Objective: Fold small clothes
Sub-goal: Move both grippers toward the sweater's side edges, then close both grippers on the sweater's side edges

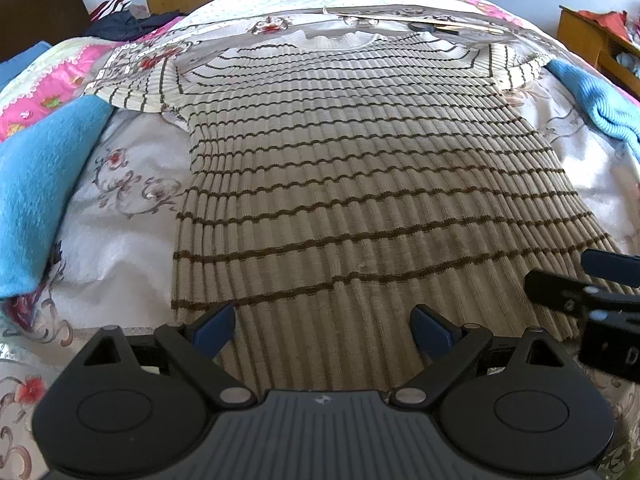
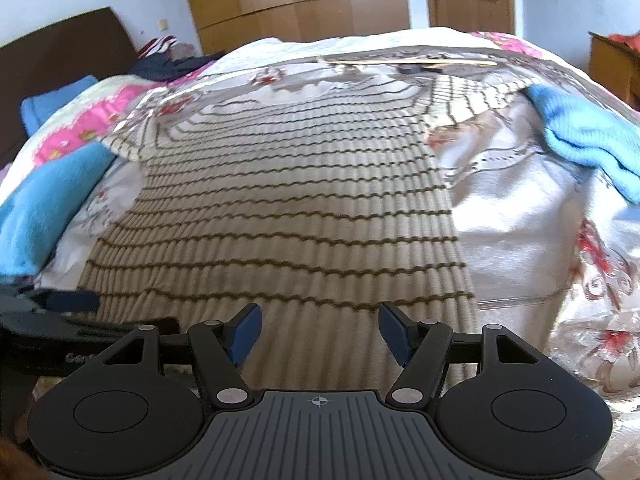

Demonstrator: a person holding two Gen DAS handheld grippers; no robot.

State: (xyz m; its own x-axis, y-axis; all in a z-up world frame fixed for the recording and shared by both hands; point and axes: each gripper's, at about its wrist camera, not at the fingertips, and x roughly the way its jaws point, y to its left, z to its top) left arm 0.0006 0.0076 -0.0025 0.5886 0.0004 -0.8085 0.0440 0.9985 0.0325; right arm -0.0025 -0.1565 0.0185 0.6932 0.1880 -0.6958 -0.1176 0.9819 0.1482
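A beige ribbed short-sleeved sweater with thin dark stripes [image 1: 340, 168] lies flat on the bed, neck at the far end, hem toward me. It also shows in the right wrist view [image 2: 288, 200]. My left gripper [image 1: 324, 328] is open and empty, fingers spread just above the hem on its left part. My right gripper [image 2: 320, 332] is open and empty above the hem on its right part. The right gripper shows at the right edge of the left wrist view [image 1: 592, 288]; the left gripper shows at the left edge of the right wrist view [image 2: 68, 304].
The bed has a white floral cover [image 1: 120, 216]. Blue knit clothes lie at the left [image 1: 36, 184] and right [image 1: 592, 96] of the sweater. A dark pile of clothes [image 1: 120, 24] sits at the far left. A wooden stick [image 1: 420, 20] lies beyond the collar. A wooden cabinet [image 1: 600, 48] stands at the right.
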